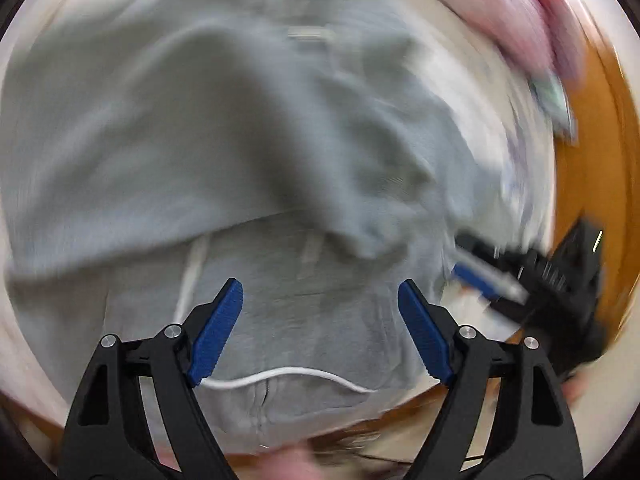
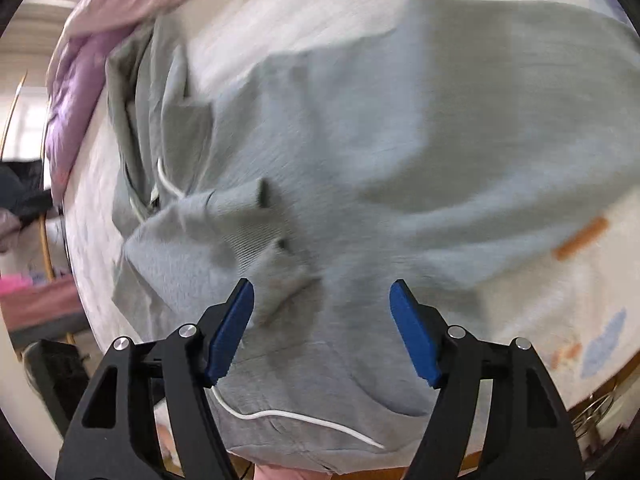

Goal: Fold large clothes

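- The left gripper (image 1: 320, 330) has a matte black frame with triangular cut-outs in its two arms
- Each of its fingers (image 1: 216, 334) carries a dark blue pad with a fine ribbed surface and a pointed tip
- Four round silver screws sit on the black joints, two on each side
- The right gripper (image 2: 322, 330) has the same build: black arms, blue ribbed pads (image 2: 414, 336), silver screws
- In the left wrist view the right gripper looks blurred, black with a blue pad
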Demonstrator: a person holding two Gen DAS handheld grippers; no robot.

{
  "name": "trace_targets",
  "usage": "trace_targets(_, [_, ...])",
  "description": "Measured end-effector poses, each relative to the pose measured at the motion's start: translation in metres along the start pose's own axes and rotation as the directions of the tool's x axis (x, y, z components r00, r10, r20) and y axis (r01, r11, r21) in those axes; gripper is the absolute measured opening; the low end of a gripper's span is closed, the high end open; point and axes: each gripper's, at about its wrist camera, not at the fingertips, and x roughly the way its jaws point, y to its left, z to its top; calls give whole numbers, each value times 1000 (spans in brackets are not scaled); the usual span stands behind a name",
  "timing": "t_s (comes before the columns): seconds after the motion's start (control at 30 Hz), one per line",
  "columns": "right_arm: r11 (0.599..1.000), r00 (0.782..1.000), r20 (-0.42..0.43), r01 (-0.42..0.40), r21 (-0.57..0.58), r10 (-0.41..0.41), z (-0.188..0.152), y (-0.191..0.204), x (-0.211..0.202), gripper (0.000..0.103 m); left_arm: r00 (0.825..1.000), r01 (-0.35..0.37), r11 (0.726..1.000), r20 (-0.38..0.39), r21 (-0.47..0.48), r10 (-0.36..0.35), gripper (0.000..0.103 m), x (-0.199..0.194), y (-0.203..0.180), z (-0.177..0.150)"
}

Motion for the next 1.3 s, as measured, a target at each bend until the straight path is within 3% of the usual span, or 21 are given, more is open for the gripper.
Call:
trace_targets(0.07, [1000, 999, -34, 1, -29, -2, 3, 12, 20, 67, 998, 61, 974, 24, -219, -57, 79, -1, 58, 4])
trace_targets(0.13, [999, 998, -56, 15, -45, -17, 5, 18, 35, 67, 994, 102, 920, 64, -379, -84, 78, -5, 100, 8])
trace_targets(0.2, [996, 997, -65, 48, -68, -53, 9, 27, 50, 67, 988, 147, 871, 119, -468, -102, 78, -11, 129, 8])
trace_targets(0.3, [991, 996, -33, 83, -101, -87, 10, 40, 58, 67, 964, 256, 748, 221, -613, -149, 75, -18, 166, 2])
trace_targets(0.33, [989, 994, -27, 100, -109, -104, 11, 42, 60, 63, 964, 255, 701, 228, -666, -134, 63, -17, 178, 0])
trace_targets(0.37, [985, 991, -11, 131, -113, -133, 10, 46, 62, 53, 969, 239, 674, 215, -699, -120, 42, -16, 184, -1])
trace_targets(0.4, [983, 989, 9, 146, -111, -146, 10, 48, 62, 46, 975, 215, 636, 196, -741, -101, 32, -15, 191, -4])
trace_targets(0.43, [985, 991, 44, 130, -110, -126, 9, 50, 58, 22, 979, 201, 603, 184, -772, -92, 16, -18, 198, -9])
trace_targets(0.47, [987, 991, 66, 121, -109, -114, 8, 53, 54, 8, 981, 189, 613, 176, -767, -82, 4, -23, 200, -10])
trace_targets(0.53, [984, 986, 90, 148, -103, -139, 7, 57, 45, 8, 987, 128, 677, 158, -725, -18, 4, -41, 197, -8])
trace_targets(0.6, [979, 978, 122, 180, -100, -167, 5, 62, 33, 8, 984, -24, 761, 120, -649, 133, 4, -73, 190, -1])
trace_targets(0.7, [980, 979, 113, 177, -88, -167, 1, 59, 16, 7, 972, -111, 813, 108, -572, 209, 4, -104, 191, 5])
trace_targets(0.8, [967, 967, 90, 244, -77, -237, -1, 41, 27, 4, 965, -203, 827, 35, -524, 259, 4, -98, 201, 8])
trace_targets(0.9, [954, 954, -23, 300, -15, -300, 3, 14, 57, 5, 969, -242, 844, -75, -480, 235, 10, -71, 210, 10])
trace_targets(1.0, [972, 973, 15, 230, -40, -230, 8, 19, 40, 11, 966, -258, 893, -94, -369, 240, 34, -77, 193, 15])
trace_targets(1.03, [973, 975, 44, 219, -67, -217, 9, 23, 30, 27, 972, -236, 909, -83, -343, 221, 50, -85, 189, 14])
trace_targets(1.07, [974, 977, 57, 210, -79, -206, 10, 27, 24, 65, 977, -212, 920, -74, -330, 199, 52, -93, 184, 14])
trace_targets(1.1, [977, 980, 68, 195, -83, -190, 11, 29, 20, 80, 985, -175, 933, -61, -313, 164, 52, -107, 181, 13])
trace_targets(1.13, [981, 983, 81, 170, -89, -163, 12, 32, 19, 83, 987, -158, 939, -55, -306, 148, 53, -118, 183, 13])
trace_targets(1.2, [979, 984, 94, 162, -121, -151, 20, 43, 25, 81, 990, -139, 945, -26, -295, 138, 54, -133, 178, 16])
trace_targets(1.3, [958, 976, 61, 219, -184, -211, 29, 59, 53, 62, 982, -154, 940, 55, -304, 179, 54, -158, 186, 44])
